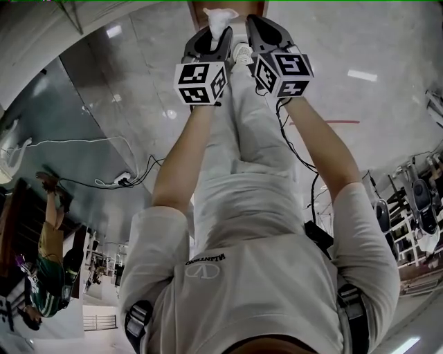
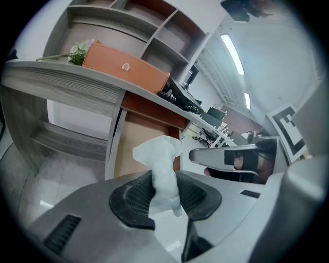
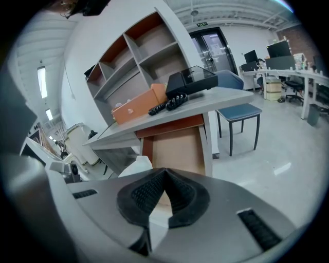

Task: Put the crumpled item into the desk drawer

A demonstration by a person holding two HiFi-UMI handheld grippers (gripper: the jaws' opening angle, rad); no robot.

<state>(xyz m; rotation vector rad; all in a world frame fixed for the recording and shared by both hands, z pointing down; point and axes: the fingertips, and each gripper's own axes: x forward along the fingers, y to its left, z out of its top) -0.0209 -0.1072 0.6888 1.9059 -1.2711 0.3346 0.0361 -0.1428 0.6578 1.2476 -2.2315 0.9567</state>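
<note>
A white crumpled item [image 2: 161, 167] stands up between the pads of my left gripper [image 2: 165, 181], which is shut on it. In the head view the same item [image 1: 220, 16] pokes out above my left gripper [image 1: 212, 36], with my right gripper [image 1: 261, 29] close beside it. In its own view my right gripper [image 3: 163, 173] is shut, its pads meeting with nothing between them. Ahead of both grippers, the desk drawer [image 3: 176, 149] is pulled open under the grey desktop [image 3: 205, 100]; it also shows in the left gripper view as a brown open drawer [image 2: 139, 141].
An orange box [image 2: 125, 67] and a black case [image 3: 193, 79] sit on the desk, with black beads [image 3: 168, 102] between them. Open shelves [image 3: 141, 56] rise behind. A blue chair [image 3: 236, 110] stands right of the desk. The person's torso fills the head view.
</note>
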